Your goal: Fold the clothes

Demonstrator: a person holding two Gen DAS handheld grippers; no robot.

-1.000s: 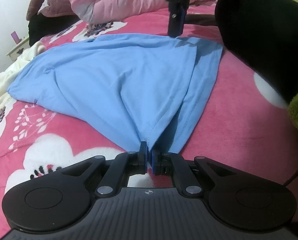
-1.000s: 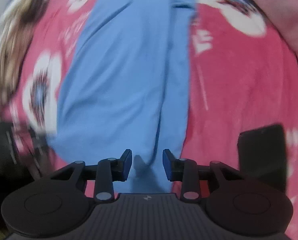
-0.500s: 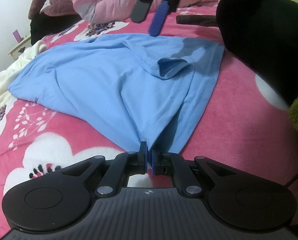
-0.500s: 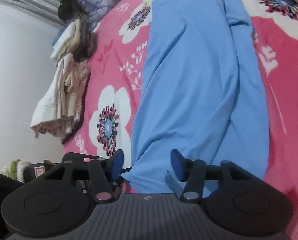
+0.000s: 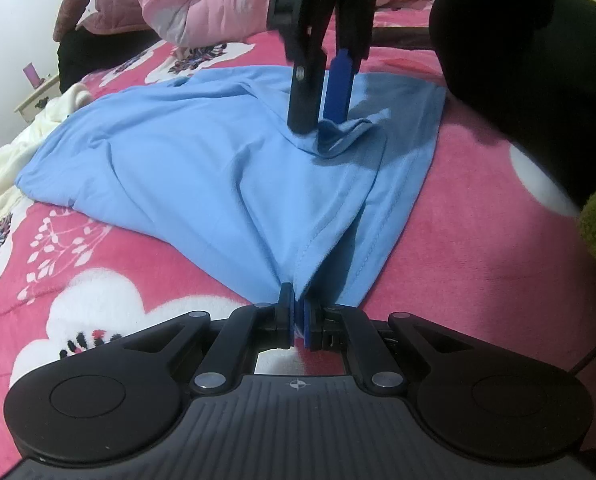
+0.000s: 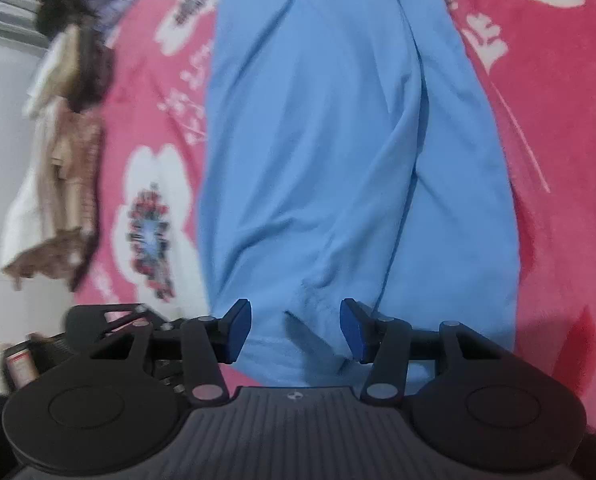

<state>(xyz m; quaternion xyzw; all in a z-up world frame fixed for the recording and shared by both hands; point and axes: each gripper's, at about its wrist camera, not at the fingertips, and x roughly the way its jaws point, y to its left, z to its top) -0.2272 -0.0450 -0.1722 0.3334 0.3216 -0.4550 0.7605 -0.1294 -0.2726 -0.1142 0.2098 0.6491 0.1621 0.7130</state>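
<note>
The right gripper (image 5: 322,120), lifted clear half a second ago, is now lowered over a bunched fold of the light-blue T-shirt (image 5: 201,168), its jaws just narrowed slightly but still apart; a re-grip is suggested. The left gripper (image 5: 296,316) is kept clamped on the hem. Thin, creased jersey is spread across a plush pink floral blanket (image 5: 458,240).

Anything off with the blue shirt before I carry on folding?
Yes: a bunched flap of the blue shirt is rucked up under the open right gripper, so it isn't flat. The left gripper pinches the near hem.
</note>
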